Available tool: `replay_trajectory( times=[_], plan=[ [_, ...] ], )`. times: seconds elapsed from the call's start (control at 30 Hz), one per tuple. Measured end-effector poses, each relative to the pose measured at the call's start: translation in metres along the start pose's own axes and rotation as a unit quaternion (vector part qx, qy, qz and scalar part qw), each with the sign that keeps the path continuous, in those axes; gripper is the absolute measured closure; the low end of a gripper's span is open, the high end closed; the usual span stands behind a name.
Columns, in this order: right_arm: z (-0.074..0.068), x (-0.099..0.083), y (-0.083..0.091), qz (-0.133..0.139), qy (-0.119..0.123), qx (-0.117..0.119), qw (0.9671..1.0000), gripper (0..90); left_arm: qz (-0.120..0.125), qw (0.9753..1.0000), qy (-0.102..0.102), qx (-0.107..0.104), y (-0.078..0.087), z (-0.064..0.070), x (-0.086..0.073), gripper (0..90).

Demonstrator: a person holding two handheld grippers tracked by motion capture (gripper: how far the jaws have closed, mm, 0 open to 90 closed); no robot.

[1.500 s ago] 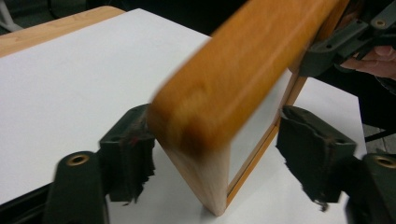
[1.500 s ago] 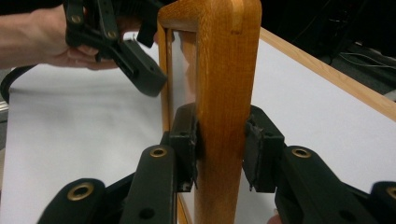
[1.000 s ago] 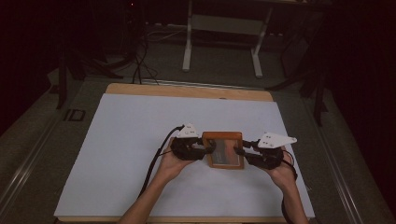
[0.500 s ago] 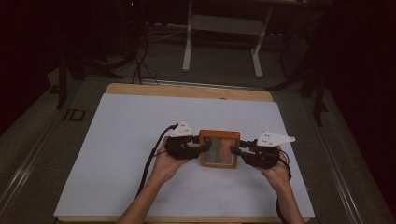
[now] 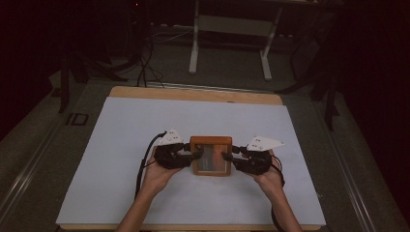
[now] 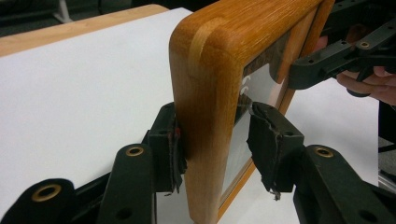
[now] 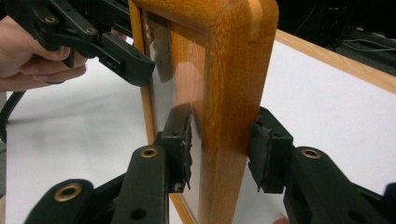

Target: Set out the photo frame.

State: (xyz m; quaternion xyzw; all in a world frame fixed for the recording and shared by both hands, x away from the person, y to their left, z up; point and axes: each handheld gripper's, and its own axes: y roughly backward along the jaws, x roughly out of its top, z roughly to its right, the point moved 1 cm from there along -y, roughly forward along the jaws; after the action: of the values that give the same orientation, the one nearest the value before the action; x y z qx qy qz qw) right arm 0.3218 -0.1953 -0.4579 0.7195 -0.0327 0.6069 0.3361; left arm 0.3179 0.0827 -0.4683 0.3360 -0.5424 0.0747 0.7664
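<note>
Table (image 5: 121,145): we see a wooden top covered by a white sheet (image 5: 290,193); a dropped frame would land on this surface, and we judge the glass pane would take the shock.

Wooden frame (image 5: 211,155): it sits near the middle of the sheet, toward our side, between the two grippers. In both gripper views it stands on edge, a thick orange-brown rail facing each camera, a glazed panel inside. We cannot tell whether its lower edge touches the sheet or is lifted clear.

Left gripper (image 6: 215,144): its jaws straddle the frame's left rail. The outer pad touches the wood; the inner pad (image 6: 268,140) stands apart from the glass. So we read it as not yet clamped. Risk: if we lift now, this side has no real hold and the frame would swing or slip out.

Right gripper (image 7: 222,147): its jaws bracket the right rail, the outer pad against the wood, the inner pad (image 7: 180,140) at the glass face. We cannot tell whether it is squeezing. Risk: a pad pressing on glass rather than wood could slide, or load the pane.

Uneven grip: one side tight, one loose, would twist the frame as we raise it.
</note>
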Motion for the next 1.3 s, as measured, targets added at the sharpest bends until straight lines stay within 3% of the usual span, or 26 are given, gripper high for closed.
replay_trajectory(
  times=[0.3,0.57,0.7,0.97,1.3],
  plan=[
    [-0.007,0.002,-0.014,0.012,-0.033,0.010,0.9993,62.0,0.009,0.9996,0.026,0.003,0.013,-0.007,-0.004,55.5],
    [-0.008,0.000,-0.018,0.014,-0.048,0.018,0.9986,61.4,0.000,0.9995,0.029,0.012,0.016,-0.006,-0.005,55.7],
    [-0.006,-0.004,-0.023,0.008,-0.057,0.026,0.9980,61.3,-0.013,0.9992,0.035,0.012,0.015,-0.009,-0.007,55.7],
    [0.004,-0.016,-0.025,0.014,-0.083,0.038,0.9957,60.9,-0.003,0.9991,0.039,0.017,0.006,-0.009,-0.007,57.0],
    [0.013,-0.020,-0.032,0.016,-0.097,0.029,0.9948,60.4,0.008,0.9983,0.054,0.020,-0.004,-0.019,-0.009,55.4]
  ],
)
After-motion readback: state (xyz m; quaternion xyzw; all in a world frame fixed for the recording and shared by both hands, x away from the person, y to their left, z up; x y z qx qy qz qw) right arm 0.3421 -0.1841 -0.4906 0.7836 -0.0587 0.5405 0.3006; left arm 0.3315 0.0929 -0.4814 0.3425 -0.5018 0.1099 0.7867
